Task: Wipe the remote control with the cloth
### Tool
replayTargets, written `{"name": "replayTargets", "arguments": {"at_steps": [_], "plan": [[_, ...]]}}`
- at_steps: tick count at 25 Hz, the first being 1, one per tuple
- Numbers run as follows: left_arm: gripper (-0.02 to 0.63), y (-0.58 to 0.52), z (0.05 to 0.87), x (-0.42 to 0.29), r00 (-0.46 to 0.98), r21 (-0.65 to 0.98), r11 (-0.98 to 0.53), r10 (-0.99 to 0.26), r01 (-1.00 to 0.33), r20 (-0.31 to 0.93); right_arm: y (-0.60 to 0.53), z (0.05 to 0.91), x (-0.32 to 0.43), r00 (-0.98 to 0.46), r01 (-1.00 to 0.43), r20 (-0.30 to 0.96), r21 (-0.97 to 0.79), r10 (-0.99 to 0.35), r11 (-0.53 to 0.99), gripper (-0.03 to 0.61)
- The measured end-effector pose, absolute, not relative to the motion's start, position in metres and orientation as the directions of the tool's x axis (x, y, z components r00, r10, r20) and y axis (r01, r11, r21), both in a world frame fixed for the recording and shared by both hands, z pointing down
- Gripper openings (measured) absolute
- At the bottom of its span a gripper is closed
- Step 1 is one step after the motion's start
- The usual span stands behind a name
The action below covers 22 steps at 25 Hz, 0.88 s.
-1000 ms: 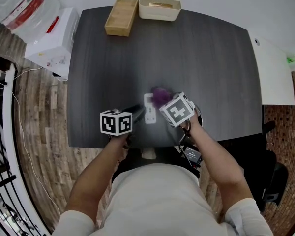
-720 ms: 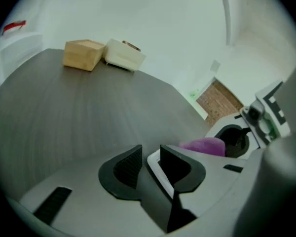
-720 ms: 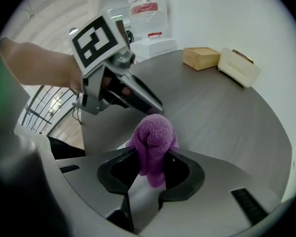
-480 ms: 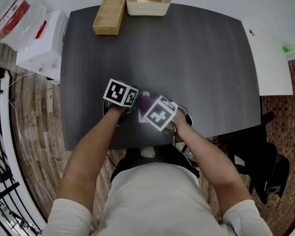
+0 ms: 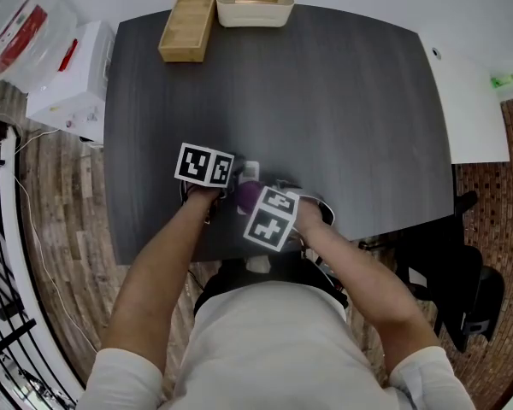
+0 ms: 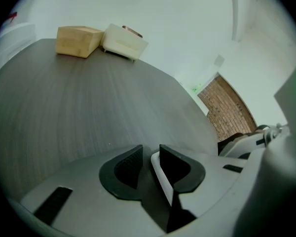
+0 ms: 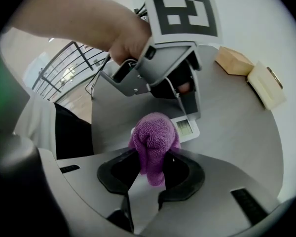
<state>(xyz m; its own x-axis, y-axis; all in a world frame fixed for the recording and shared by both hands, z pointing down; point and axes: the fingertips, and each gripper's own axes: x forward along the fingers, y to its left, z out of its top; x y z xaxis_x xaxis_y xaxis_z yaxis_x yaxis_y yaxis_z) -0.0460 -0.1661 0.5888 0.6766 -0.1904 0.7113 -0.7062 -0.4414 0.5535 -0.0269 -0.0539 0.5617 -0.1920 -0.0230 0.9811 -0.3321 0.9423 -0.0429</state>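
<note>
The white remote control [image 5: 250,170] lies on the dark table [image 5: 342,101] near its front edge. My left gripper [image 5: 224,178] is shut on it. In the left gripper view the remote [image 6: 157,168] shows as a white edge between the jaws of that gripper [image 6: 150,152]. My right gripper [image 5: 258,205] points steeply down, shut on a bunched purple cloth [image 5: 246,196]. In the right gripper view the cloth [image 7: 155,137] bulges out past the jaws [image 7: 150,157] and sits over the remote [image 7: 186,127], just in front of the left gripper's fingers [image 7: 190,100].
A wooden box [image 5: 186,27] and a cream tray [image 5: 255,4] stand at the table's far edge. A white carton [image 5: 68,79] sits on the floor at left. A white side table [image 5: 470,101] is at right. The table's front edge is close under both hands.
The left gripper moved from the table's front edge in to the remote and took hold of it. The right gripper rolled and carried the cloth toward me along the remote.
</note>
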Motion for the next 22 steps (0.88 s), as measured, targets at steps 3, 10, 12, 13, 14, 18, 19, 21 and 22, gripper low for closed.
{"name": "replayTargets", "arguments": {"at_steps": [3, 10, 12, 13, 14, 18, 19, 21, 22], "plan": [[0.109, -0.166, 0.589, -0.046, 0.681, 0.560, -0.433, -0.197, -0.706, 0.706, -0.044, 0.561, -0.030, -0.195, -0.309, 0.981, -0.052, -0.010, 0.950, 0.120], [0.109, -0.167, 0.589, -0.047, 0.677, 0.555, -0.435, -0.201, -0.709, 0.708, -0.016, 0.562, -0.035, -0.217, -0.287, 0.975, -0.111, 0.048, 0.951, 0.121], [0.109, -0.167, 0.589, -0.047, 0.676, 0.553, -0.435, -0.207, -0.711, 0.707, -0.003, 0.563, -0.035, -0.229, -0.277, 0.971, -0.135, 0.071, 0.951, 0.121], [0.109, -0.167, 0.588, -0.048, 0.675, 0.551, -0.434, -0.212, -0.713, 0.707, 0.005, 0.564, -0.035, -0.237, -0.270, 0.967, -0.160, 0.096, 0.950, 0.121], [0.109, -0.167, 0.588, -0.049, 0.671, 0.546, -0.433, -0.217, -0.717, 0.709, 0.015, 0.565, -0.034, -0.244, -0.260, 0.961, -0.190, 0.126, 0.947, 0.121], [0.094, -0.165, 0.590, -0.058, 0.650, 0.525, -0.426, -0.230, -0.737, 0.724, 0.033, 0.560, -0.021, -0.288, -0.275, 0.940, -0.263, 0.182, 0.925, 0.121], [0.094, -0.164, 0.590, -0.059, 0.651, 0.531, -0.417, -0.230, -0.738, 0.723, 0.028, 0.557, -0.016, -0.303, -0.301, 0.936, -0.270, 0.176, 0.915, 0.121], [0.091, -0.160, 0.590, -0.061, 0.656, 0.544, -0.401, -0.233, -0.737, 0.718, 0.010, 0.551, -0.003, -0.328, -0.367, 0.934, -0.265, 0.142, 0.892, 0.121], [0.091, -0.157, 0.590, -0.061, 0.658, 0.547, -0.397, -0.235, -0.737, 0.715, -0.002, 0.550, 0.004, -0.339, -0.402, 0.934, -0.256, 0.117, 0.879, 0.121]]}}
